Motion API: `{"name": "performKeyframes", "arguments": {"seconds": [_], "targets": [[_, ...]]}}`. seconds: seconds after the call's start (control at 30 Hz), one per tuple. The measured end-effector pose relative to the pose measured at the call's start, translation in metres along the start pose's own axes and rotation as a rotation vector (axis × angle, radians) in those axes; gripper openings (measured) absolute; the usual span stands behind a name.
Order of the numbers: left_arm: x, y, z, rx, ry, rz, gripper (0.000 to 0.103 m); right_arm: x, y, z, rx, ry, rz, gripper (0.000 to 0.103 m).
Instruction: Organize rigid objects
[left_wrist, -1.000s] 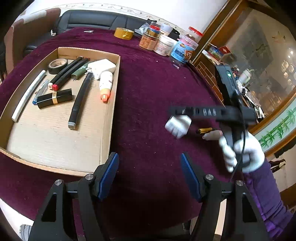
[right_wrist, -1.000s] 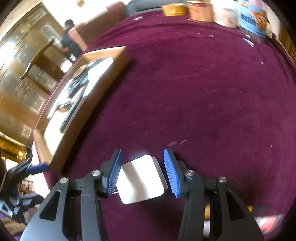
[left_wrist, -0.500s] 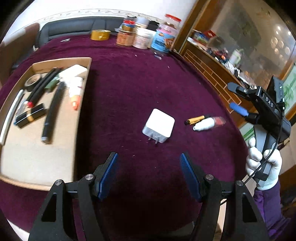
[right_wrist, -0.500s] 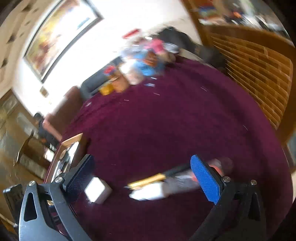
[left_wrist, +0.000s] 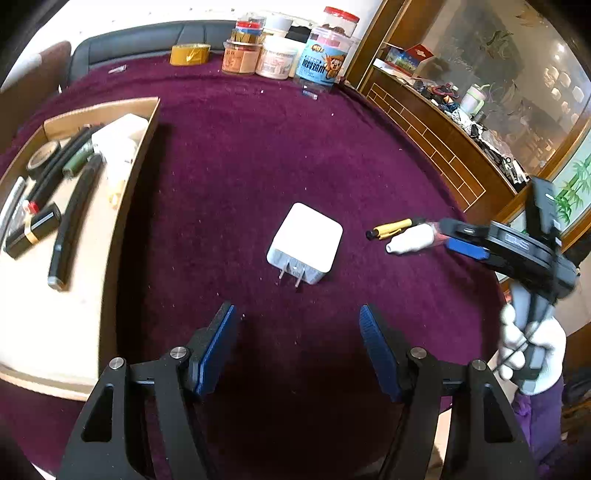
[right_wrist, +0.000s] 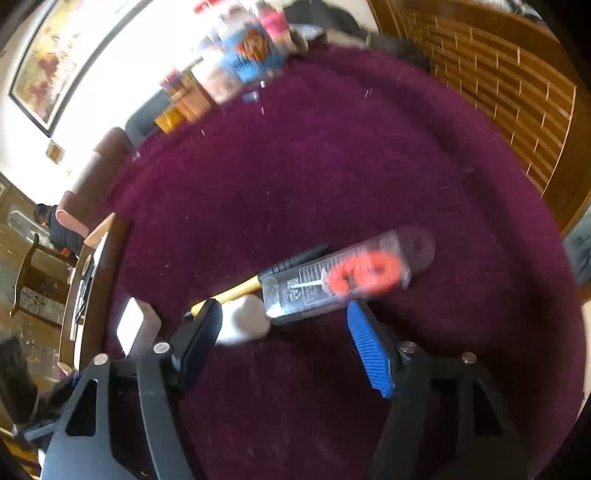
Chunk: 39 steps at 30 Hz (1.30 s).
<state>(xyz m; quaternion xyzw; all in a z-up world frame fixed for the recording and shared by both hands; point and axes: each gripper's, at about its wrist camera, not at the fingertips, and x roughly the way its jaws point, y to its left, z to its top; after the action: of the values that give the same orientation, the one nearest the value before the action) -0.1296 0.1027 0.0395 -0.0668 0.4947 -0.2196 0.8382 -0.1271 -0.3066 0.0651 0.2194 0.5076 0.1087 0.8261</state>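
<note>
Purple cloth covers the table (left_wrist: 240, 155), on which three loose items remain to be sorted: a white charger (left_wrist: 306, 242) near the middle, prongs toward the near edge, and, toward the right edge, a clear tube with an orange insert and white cap (right_wrist: 332, 284) lying just beside a yellow-and-black pen (right_wrist: 258, 278). A cardboard tray (left_wrist: 136, 170) along the left edge is seen to be partly filled with pens, tape and a lipstick. The right gripper (right_wrist: 284, 332) is held just short of the tube, its jaws closing with nothing yet pressed between the pads; the tube's capped end lies close to the left pad. The left gripper (left_wrist: 297, 347) is held half open and empty, short of the charger. For a clean pick, the pads should be brought squarely across the tube's barrel rather than its cap, and the pen should be kept outside the jaws, since the smooth round plastic is judged likely to roll or slip sideways.
</note>
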Motion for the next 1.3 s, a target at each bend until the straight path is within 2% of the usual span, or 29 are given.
{"name": "performKeyframes", "arguments": {"seconds": [0.07, 0.27, 0.4, 0.63, 0.7, 0.8, 0.93, 1.13, 1.23, 1.3], "targets": [[0.0, 0.001, -0.002, -0.009, 0.003, -0.005, 0.062, 0.011, 0.007, 0.015, -0.007, -0.017, -0.004, 0.07], [-0.007, 0.008, -0.004, -0.04, -0.014, -0.002, 0.062, 0.046, 0.033, 0.047, -0.03, 0.054, 0.143, 0.07], [-0.012, 0.015, -0.003, -0.058, -0.018, -0.006, 0.062, 0.037, 0.037, 0.044, -0.043, 0.011, 0.111, 0.07], [-0.007, 0.021, 0.009, -0.067, -0.01, 0.011, 0.062, 0.008, -0.003, 0.044, 0.007, -0.15, 0.007, 0.07], [-0.003, 0.016, 0.012, -0.054, -0.009, 0.016, 0.062, 0.014, -0.017, 0.043, 0.032, -0.156, 0.007, 0.07], [0.006, 0.007, 0.02, -0.038, -0.01, 0.019, 0.062, 0.012, -0.027, 0.041, 0.06, -0.181, 0.054, 0.07], [0.02, -0.004, 0.032, -0.009, -0.004, 0.037, 0.062, 0.013, -0.019, 0.041, 0.031, -0.187, 0.022, 0.073], [0.045, -0.023, 0.046, 0.089, -0.04, 0.1, 0.062, 0.015, -0.021, 0.041, 0.039, -0.195, 0.021, 0.073], [0.063, -0.026, 0.045, 0.136, -0.011, 0.113, 0.062, 0.015, -0.023, 0.042, 0.041, -0.195, 0.028, 0.073], [0.065, -0.028, 0.041, 0.187, -0.026, 0.123, 0.062, 0.014, -0.023, 0.041, 0.043, -0.196, 0.03, 0.073]]}}
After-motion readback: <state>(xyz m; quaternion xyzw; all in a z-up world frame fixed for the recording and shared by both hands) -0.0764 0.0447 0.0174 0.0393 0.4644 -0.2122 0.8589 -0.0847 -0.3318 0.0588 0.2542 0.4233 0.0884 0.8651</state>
